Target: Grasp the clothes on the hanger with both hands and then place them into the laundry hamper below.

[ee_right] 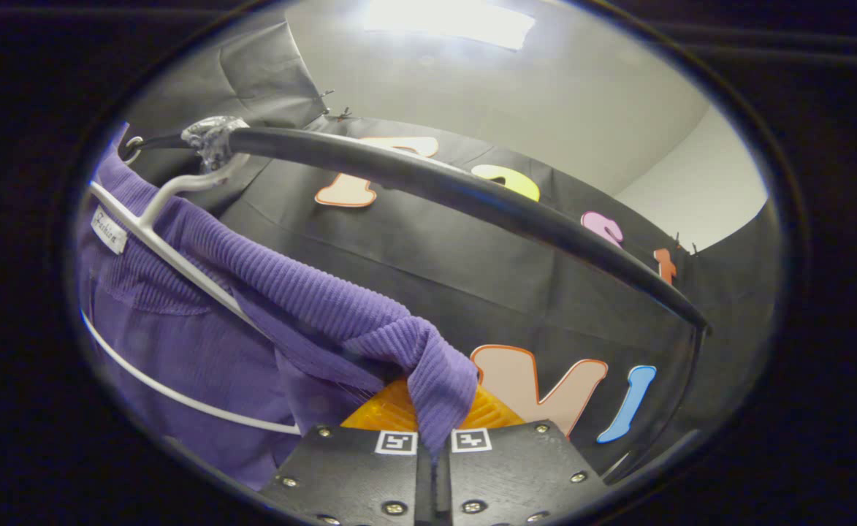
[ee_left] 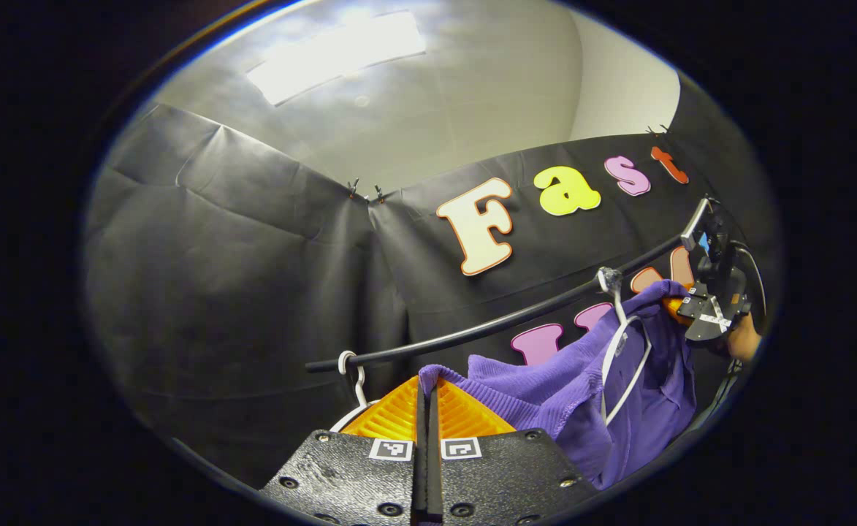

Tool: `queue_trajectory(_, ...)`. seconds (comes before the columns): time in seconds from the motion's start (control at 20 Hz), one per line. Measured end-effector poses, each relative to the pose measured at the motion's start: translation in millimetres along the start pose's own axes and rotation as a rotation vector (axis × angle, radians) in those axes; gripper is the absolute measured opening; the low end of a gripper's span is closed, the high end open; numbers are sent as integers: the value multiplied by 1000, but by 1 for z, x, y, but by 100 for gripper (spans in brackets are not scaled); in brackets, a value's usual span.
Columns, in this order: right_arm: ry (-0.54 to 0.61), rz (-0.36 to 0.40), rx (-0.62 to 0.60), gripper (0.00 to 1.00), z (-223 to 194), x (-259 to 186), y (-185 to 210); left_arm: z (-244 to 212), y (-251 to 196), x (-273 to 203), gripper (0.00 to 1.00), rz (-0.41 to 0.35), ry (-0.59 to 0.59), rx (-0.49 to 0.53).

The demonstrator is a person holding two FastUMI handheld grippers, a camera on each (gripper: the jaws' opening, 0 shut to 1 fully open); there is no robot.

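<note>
Purple sweater (ee_right: 311, 307), draped on its hanger (ee_right: 172, 256), is pinched by both the left gripper (ee_left: 428, 409) and right gripper (ee_right: 435, 416).

One purple garment (ee_left: 603, 394), two white hangers (ee_left: 622, 351), one black rail (ee_left: 501, 321), two grippers (ee_left: 428, 409).

a booth: black cloth wall (ee_left: 238, 277), clothes rail (ee_left: 501, 321)

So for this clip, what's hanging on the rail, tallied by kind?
Purple garment: 1
White hangers: 2, one inside the garment, one bare beside the left gripper
Total: 3 things on the black rail
</note>
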State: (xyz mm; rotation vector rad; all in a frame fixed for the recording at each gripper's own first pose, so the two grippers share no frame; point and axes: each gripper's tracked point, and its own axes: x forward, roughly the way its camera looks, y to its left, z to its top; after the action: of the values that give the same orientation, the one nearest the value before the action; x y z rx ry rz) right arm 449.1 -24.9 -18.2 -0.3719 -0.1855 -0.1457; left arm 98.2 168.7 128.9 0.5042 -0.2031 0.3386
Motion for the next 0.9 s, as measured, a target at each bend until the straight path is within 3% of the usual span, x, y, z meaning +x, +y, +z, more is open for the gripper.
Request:
queue_trajectory(0.2, -123, -64, -256, 2, 10, 14, -11, -2, -5, 20, 0, 6, 12, -20)
queue_trajectory(0.3, -156, -54, -287, 3, 7, 23, -7, 7, -7, 29, 0, 29, -25, 1)
queue_trajectory(0.5, -80, 31, -130, 3, -31, 43, 8, -8, -14, 38, 0, 29, -7, 9)
queue_trajectory(0.8, -20, 72, -52, 3, -70, 47, 31, -38, -19, 46, 0, 23, 45, -21)
queue_trajectory(0.9, 30, 105, 45, 3, -88, 45, 43, -51, -21, 44, 0, 21, 67, -46)
